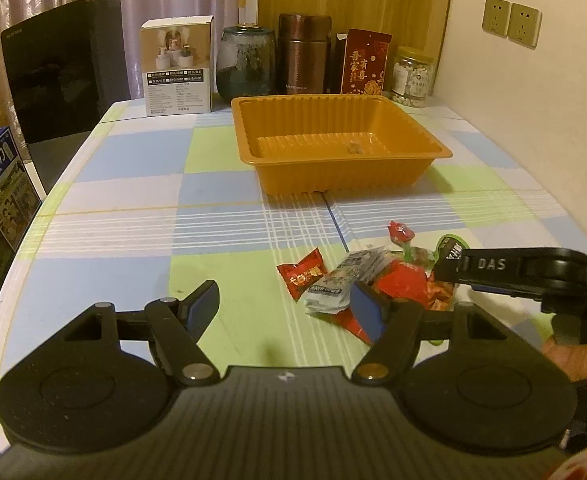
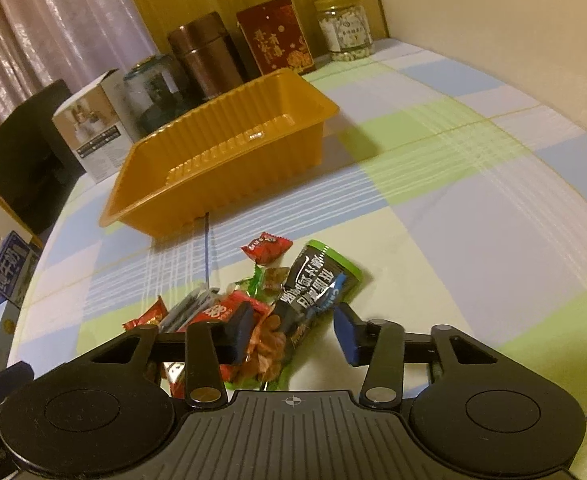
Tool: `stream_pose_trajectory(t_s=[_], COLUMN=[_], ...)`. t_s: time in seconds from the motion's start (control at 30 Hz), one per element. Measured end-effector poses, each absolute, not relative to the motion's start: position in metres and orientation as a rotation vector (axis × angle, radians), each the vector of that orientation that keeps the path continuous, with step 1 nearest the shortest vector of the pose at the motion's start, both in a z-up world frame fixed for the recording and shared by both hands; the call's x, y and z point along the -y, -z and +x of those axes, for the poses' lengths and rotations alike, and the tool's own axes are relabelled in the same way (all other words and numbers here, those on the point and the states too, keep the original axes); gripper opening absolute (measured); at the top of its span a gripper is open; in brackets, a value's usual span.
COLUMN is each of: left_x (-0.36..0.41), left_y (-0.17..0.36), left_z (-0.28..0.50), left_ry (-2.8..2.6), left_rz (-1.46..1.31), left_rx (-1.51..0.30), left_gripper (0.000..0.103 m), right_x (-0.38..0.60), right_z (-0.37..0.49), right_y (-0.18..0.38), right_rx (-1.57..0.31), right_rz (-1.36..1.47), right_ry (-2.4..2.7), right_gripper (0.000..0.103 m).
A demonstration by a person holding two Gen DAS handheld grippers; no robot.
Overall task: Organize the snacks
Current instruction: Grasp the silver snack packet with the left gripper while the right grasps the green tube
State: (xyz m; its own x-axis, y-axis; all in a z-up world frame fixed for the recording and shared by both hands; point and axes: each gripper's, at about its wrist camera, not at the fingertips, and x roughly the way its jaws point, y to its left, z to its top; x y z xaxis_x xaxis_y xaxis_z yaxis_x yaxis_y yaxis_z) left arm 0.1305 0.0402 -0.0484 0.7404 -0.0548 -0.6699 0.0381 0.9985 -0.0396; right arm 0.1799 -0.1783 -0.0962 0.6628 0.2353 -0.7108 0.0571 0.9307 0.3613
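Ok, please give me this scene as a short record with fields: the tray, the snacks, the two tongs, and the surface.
tray: orange plastic tray, no snacks inside, only a small label on its floor
snacks: pile of wrapped snacks on the table, in front of the tray
largest snack: black-and-green packet
left tongs: open, holding nothing, right pad at the pile's edge
right tongs: open, low over the pile, jaws either side of the black-and-green packet
surface: checked tablecloth
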Motion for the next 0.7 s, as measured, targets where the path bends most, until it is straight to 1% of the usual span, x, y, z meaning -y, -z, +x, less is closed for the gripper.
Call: stream_pose_trajectory(t_s=[0.2, 0.3, 0.37, 0.53, 0.7], left_x=[-0.047, -0.046, -0.044, -0.036, -0.025], left_y=[0.051, 0.052, 0.053, 0.056, 0.062], left_z=[0.135, 0.135, 0.137, 0.144, 0.157], left_ry=[0.052, 0.052, 0.064, 0.130, 0.224], left_rz=[-0.064, -0.051, -0.038, 0.028, 0.109], left_rx=[-0.750, -0.752, -0.755, -0.753, -0.762], left_gripper=[0.070, 0.071, 0.071, 0.071, 0.069], right_x=[0.172, 0.170, 0.170, 0.179, 0.195], right_z=[0.189, 0.189, 0.188, 0.179, 0.168], right_y=[0.106, 0.108, 0.106, 0.098, 0.097], right_rx=[-0.875, -0.883, -0.887, -0.887, -0.895], right_rz=[0.337, 0.323, 0.301, 0.247, 0.186], right_ry=[-0.107, -0.120, -0.131, -0.155, -0.139], right_gripper=[0.041, 0.036, 0.034, 0.024, 0.024])
